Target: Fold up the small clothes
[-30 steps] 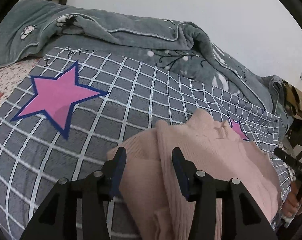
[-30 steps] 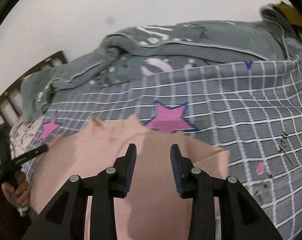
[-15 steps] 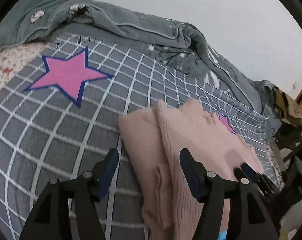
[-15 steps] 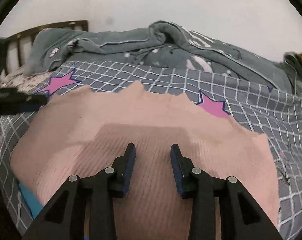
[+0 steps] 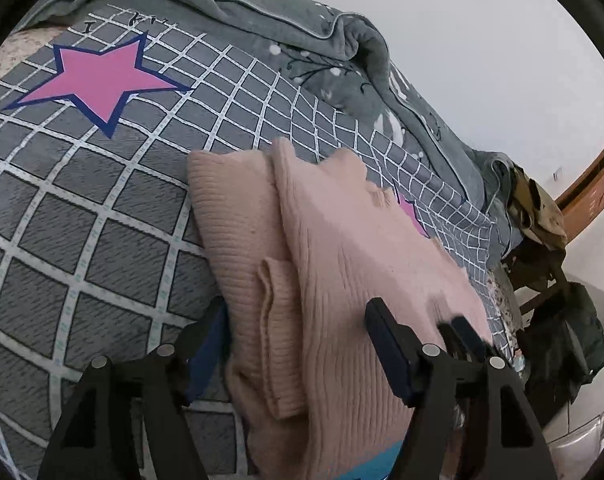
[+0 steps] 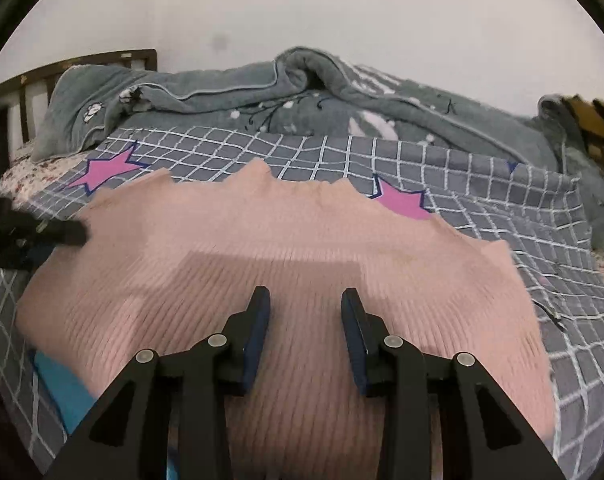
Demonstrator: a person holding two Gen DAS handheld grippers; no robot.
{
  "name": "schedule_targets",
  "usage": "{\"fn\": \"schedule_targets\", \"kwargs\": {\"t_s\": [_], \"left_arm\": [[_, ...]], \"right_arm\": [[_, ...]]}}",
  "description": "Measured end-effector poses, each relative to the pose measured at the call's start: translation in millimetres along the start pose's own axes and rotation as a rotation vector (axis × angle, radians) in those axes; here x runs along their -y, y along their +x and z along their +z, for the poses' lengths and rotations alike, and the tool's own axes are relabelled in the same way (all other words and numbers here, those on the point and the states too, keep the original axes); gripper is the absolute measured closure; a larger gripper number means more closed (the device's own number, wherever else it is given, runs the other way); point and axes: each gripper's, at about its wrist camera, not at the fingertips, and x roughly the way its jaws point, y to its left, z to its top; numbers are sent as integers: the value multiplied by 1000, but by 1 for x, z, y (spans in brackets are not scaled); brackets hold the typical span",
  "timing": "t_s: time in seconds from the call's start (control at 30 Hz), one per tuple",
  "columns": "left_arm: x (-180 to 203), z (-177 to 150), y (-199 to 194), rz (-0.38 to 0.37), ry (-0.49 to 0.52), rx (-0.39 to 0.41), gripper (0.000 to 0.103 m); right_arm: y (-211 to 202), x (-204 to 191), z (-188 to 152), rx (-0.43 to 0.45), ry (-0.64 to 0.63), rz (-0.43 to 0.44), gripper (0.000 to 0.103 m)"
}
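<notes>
A pink ribbed sweater point(image 5: 342, 248) lies on the grey checked blanket point(image 5: 102, 216), its left sleeve folded in over the body. My left gripper point(image 5: 298, 344) is at the sweater's near left edge with its jaws opening. The folded edge sits between the fingers, and the pads do not press on it. In the right wrist view the sweater point(image 6: 286, 248) fills the foreground. My right gripper point(image 6: 305, 312) hovers over its middle, open with a narrow gap and nothing in it. The right gripper's tips point(image 5: 462, 336) appear blurred in the left wrist view. The left gripper point(image 6: 62, 234) shows at the sweater's left edge.
A bunched grey-green quilt point(image 6: 302, 92) lies along the wall side of the bed, by a wooden headboard point(image 6: 82, 64). Something light blue point(image 6: 58, 384) pokes out under the sweater's near edge. A chair piled with clothing point(image 5: 538, 216) and a dark bag point(image 5: 562, 344) stand past the bed's right end.
My left gripper's jaws have spread wider and it has dropped closer to the sweater's left edge. My right gripper has swung across to the sweater's middle.
</notes>
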Motion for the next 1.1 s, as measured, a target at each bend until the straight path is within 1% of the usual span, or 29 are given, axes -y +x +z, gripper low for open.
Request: {"fn": "schedule_targets", "kwargs": {"t_s": [0.07, 0.13, 0.3, 0.37, 0.4, 0.43, 0.47, 0.5, 0.53, 0.6, 0.67, 0.73, 0.8, 0.83, 0.87, 0.9, 0.97, 1.03, 1.07, 1.1], "left_arm": [[-1, 2, 2, -7, -19, 4, 35], [0, 3, 5, 0, -28, 6, 36], [11, 0, 11, 61, 44, 8, 37], [11, 1, 14, 67, 35, 3, 37], [11, 3, 14, 70, 19, 1, 40], [10, 5, 15, 81, -5, 1, 55], [8, 7, 15, 94, -34, -2, 71], [6, 9, 15, 82, -78, -12, 75], [6, 11, 12, 75, -118, -6, 78], [12, 14, 6, 96, -145, 18, 80], [38, 18, -1, 164, -81, 38, 80], [68, 25, -8, 199, -22, 54, 80], [94, 34, -12, 208, -1, 53, 80], [111, 38, -12, 221, 9, 48, 80], [129, 42, -11, 224, 11, 53, 80], [139, 44, -10, 219, 9, 57, 80], [171, 48, -4, 211, 23, 48, 80], [209, 47, 9, 214, 55, 36, 80], [221, 45, 15, 214, 66, 30, 80], [240, 40, 30, 210, 86, 9, 80]], "right_arm": [[-13, -4, -6, 17, -24, -10, 68], [-21, -5, -12, 10, -43, -5, 67], [-29, -3, -25, -35, -89, 35, 67], [-33, 0, -28, -35, -83, 59, 67], [-36, 4, -29, -33, -61, 83, 67], [-39, 7, -31, -30, -40, 114, 67], [-42, 12, -32, -22, -24, 147, 67], [-47, 17, -32, -7, -10, 173, 66], [-50, 21, -31, 3, -2, 187, 66], [-61, 37, -28, 42, 20, 198, 66], [-70, 54, -24, 84, 45, 181, 65], [-79, 75, -19, 115, 76, 157, 63], [-89, 104, -14, 145, 149, 113, 63], [-92, 115, -13, 154, 184, 106, 63], [-96, 134, -12, 165, 244, 110, 63], [-98, 144, -12, 167, 274, 113, 62], [-102, 173, -12, 177, 350, 106, 62], [-102, 196, -15, 188, 406, 82, 62], [-101, 207, -17, 189, 435, 54, 62], [-100, 217, -20, 187, 458, 35, 62]]}}
